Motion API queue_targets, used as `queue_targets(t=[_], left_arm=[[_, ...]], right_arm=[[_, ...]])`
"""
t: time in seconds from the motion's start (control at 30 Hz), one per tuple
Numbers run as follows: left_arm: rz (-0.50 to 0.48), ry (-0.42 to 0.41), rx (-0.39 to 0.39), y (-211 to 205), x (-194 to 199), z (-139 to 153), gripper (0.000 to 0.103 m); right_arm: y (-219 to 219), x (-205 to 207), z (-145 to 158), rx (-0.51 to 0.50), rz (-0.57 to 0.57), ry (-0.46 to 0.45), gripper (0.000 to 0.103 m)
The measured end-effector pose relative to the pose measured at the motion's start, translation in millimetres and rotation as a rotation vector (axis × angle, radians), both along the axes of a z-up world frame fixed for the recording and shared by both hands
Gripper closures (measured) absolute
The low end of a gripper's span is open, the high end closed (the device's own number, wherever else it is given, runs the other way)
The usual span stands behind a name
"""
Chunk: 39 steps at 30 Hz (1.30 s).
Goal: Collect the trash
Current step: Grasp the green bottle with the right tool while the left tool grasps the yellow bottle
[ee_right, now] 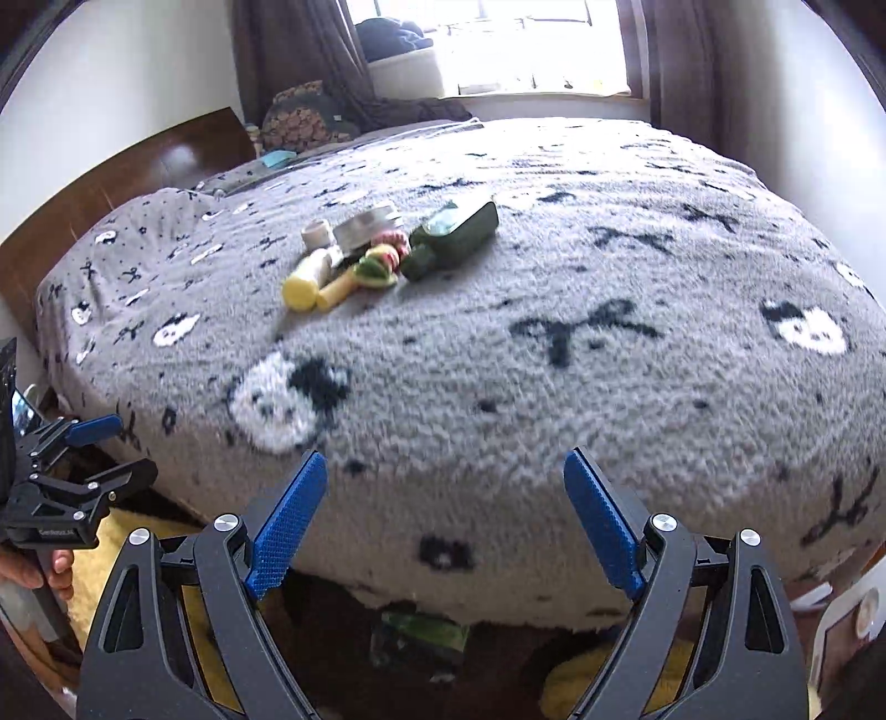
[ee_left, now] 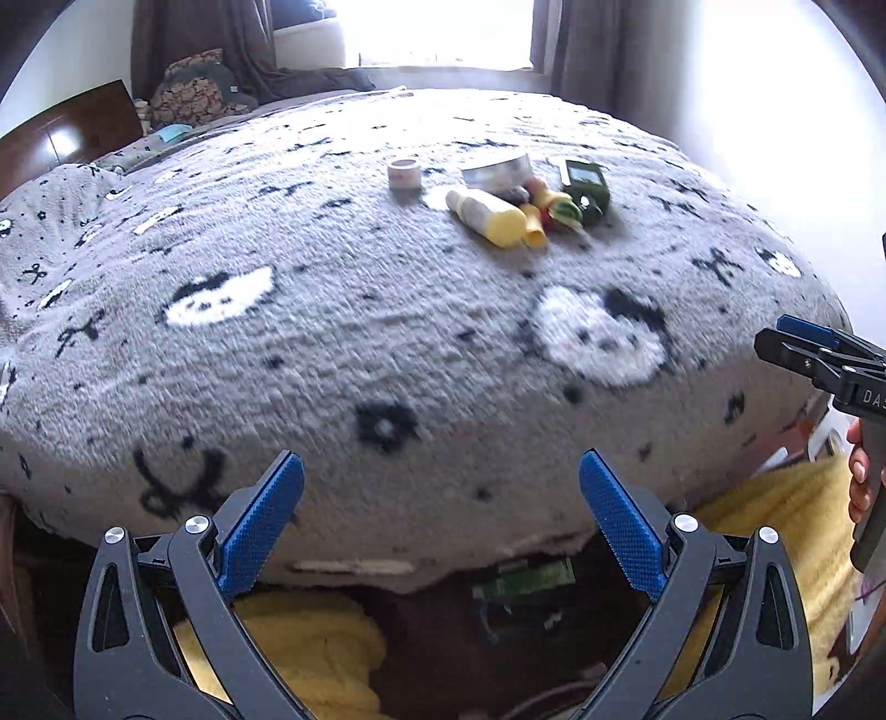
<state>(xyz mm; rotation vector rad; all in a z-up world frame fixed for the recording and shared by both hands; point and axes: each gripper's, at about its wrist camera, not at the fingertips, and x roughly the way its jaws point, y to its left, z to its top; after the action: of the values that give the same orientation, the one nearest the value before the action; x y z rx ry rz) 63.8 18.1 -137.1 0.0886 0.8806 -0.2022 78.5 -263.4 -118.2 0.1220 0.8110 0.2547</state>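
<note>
Both tongs hang at the near edge of a bed [ee_left: 387, 310] covered with a grey fleece blanket patterned with white cat faces and black bows. The left tongs [ee_left: 442, 471] are spread wide with nothing between the blue pads; the right tongs [ee_right: 446, 471] are likewise wide and hold nothing. The trash lies in one small cluster far out on the blanket, well apart from both tongs. In the left wrist view it sits right of centre: a yellow-capped bottle [ee_left: 487, 215] on its side, a small roll of tape [ee_left: 404, 173] to its left, a round metal tin [ee_left: 496, 170] behind it, a dark green bottle [ee_left: 586, 191] at the right, and some crumpled coloured wrappers [ee_left: 551, 210] in between. Below the bed's near edge, a yellow rug [ee_left: 299, 653] covers the floor. A window [ee_right: 531, 44] with dark curtains stands at the far side.
</note>
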Motion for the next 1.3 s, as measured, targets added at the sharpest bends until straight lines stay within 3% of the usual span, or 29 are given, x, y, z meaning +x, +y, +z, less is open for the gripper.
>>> queue_targets(t=[0.33,0.63,0.83,1.0,1.07,1.23,1.3], left_arm=[[0.020,-0.007,-0.003,6.5,57.1,8.9,0.008],[-0.003,-0.024,-0.016,-25.4,115.4,14.7,0.009],[-0.009,-0.033,-0.008,-54.3,154.2,18.2,0.009],[0.014,-0.017,0.021,-66.4,175.8,10.1,0.018],[0.022,-0.003,0.035,-66.4,181.7,5.1,0.024],[0.027,0.018,0.046,-58.8,189.1,-4.2,0.028],[0.029,0.027,0.052,-54.5,191.4,-8.1,0.035]], right_arm=[[18.5,66.4,6.9,-0.024,-0.018,-0.011,0.015],[23.7,138.4,16.5,-0.051,-0.119,-0.029,0.015],[24.6,181.1,7.7,-0.031,-0.197,0.025,0.015],[30.2,207.0,-2.5,-0.016,-0.228,0.069,0.015],[35.0,214.3,-6.2,-0.053,-0.238,0.075,0.015],[36.7,226.7,-13.3,-0.080,-0.237,0.106,0.015],[33.2,227.4,-12.8,-0.092,-0.241,0.102,0.016]])
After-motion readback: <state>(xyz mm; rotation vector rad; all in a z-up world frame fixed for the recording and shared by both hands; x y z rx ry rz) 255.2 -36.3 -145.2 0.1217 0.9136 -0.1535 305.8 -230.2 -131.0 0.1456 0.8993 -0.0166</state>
